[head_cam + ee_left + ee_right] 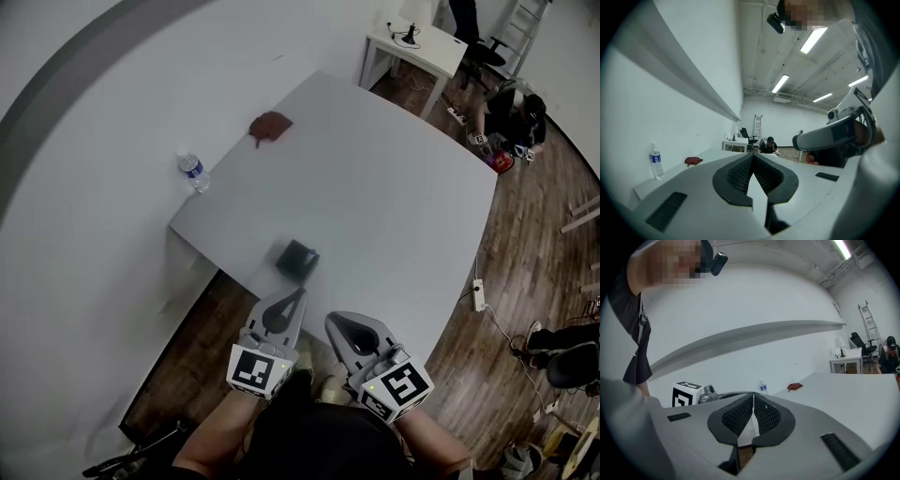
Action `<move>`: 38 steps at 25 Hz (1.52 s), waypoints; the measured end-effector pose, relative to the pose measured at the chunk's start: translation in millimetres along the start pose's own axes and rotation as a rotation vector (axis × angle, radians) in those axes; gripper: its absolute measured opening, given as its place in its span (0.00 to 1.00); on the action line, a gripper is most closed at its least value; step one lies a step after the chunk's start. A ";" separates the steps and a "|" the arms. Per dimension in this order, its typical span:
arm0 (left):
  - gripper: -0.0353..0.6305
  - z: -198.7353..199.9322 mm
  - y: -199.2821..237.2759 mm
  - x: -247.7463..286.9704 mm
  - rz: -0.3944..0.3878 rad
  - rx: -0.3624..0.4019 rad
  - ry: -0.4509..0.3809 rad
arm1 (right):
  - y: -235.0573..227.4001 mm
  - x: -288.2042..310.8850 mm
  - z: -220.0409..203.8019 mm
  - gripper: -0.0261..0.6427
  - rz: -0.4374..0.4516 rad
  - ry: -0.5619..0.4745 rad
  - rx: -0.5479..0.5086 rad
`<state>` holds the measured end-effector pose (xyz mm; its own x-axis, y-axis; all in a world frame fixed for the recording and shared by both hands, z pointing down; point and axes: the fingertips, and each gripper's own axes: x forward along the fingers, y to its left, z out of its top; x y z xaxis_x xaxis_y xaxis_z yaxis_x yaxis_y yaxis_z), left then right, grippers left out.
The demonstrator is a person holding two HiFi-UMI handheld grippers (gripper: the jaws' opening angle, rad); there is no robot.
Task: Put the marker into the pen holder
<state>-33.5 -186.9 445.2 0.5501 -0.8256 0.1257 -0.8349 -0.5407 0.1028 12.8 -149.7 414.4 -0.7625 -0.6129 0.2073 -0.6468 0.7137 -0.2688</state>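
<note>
In the head view a dark square pen holder [296, 260] stands on the white table [375, 187], close to its near edge. I see no marker in any view. My left gripper [299, 293] is held just below the holder, off the table's edge, jaws shut and empty. My right gripper [335, 322] hangs beside it to the right, also shut and empty. The left gripper view shows its jaws [752, 156] pressed together, and so does the right gripper view [753, 395]. The holder is hidden in both gripper views.
A red cloth [270, 125] lies at the table's far left edge. A water bottle [193, 172] stands at the left corner. A small white desk [412, 49] and a crouching person [511, 112] are beyond the table. Wooden floor surrounds it.
</note>
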 end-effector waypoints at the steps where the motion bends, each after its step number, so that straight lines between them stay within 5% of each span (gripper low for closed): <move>1: 0.06 2.5 -5.2 -5.3 0.001 0.002 -0.003 | 2.0 -5.0 2.3 0.06 0.003 -0.008 -0.004; 23: 0.06 57.1 -132.7 -103.8 0.013 0.020 -0.069 | 70.7 -105.5 19.1 0.06 0.079 -0.071 -0.129; 38: 0.06 65.5 -151.2 -126.6 0.050 0.032 -0.100 | 97.8 -124.1 14.9 0.06 0.145 -0.082 -0.165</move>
<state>22.0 -11.2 349.1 0.5049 -0.8626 0.0308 -0.8621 -0.5022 0.0674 44.4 -8.9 348.4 -0.8480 -0.5207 0.0987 -0.5298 0.8379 -0.1313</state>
